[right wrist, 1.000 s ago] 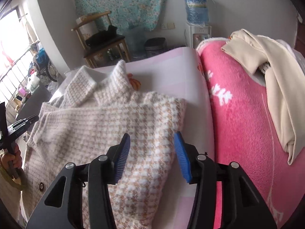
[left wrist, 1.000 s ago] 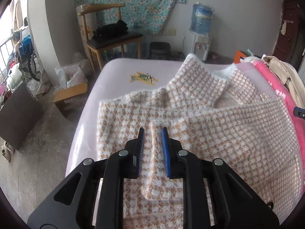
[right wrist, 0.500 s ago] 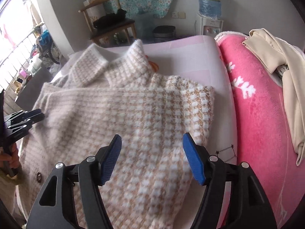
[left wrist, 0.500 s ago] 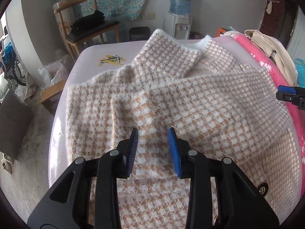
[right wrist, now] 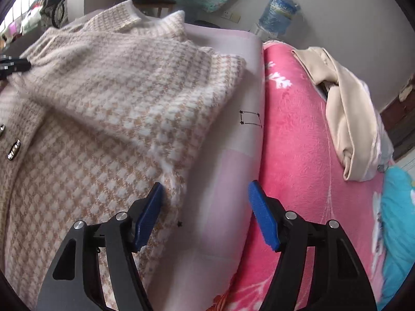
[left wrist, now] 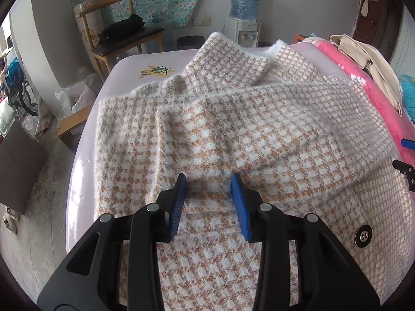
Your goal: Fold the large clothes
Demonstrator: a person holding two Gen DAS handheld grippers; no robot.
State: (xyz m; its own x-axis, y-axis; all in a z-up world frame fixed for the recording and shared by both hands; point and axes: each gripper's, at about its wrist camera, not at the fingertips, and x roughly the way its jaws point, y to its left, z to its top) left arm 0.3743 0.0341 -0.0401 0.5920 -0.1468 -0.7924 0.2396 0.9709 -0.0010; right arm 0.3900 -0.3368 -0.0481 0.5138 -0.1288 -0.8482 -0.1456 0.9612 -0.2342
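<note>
A fuzzy beige-and-white houndstooth jacket (left wrist: pixel 233 134) lies spread on a pale pink bed (left wrist: pixel 124 70), collar at the far end, both sleeves folded across the front. My left gripper (left wrist: pixel 209 181) is open and empty just above the folded sleeves at the jacket's middle. The jacket also shows in the right wrist view (right wrist: pixel 103 108), with its metal buttons at the left. My right gripper (right wrist: pixel 205 189) is open and empty over the jacket's right edge and the bare sheet (right wrist: pixel 233 155). Its tip shows at the right edge of the left wrist view (left wrist: pixel 404 165).
A pink fleece blanket (right wrist: pixel 306 142) lies along the bed's right side with a cream garment (right wrist: pixel 350 108) on it. Beyond the bed stand a wooden chair (left wrist: pixel 122 33), a water dispenser (left wrist: pixel 243 13) and a small stool (left wrist: pixel 70 127). The bed's left edge drops to the floor.
My left gripper has let go of the sleeve fold, opened wider and drawn back. My right gripper has opened wider and swung right off the jacket toward the pink blanket.
</note>
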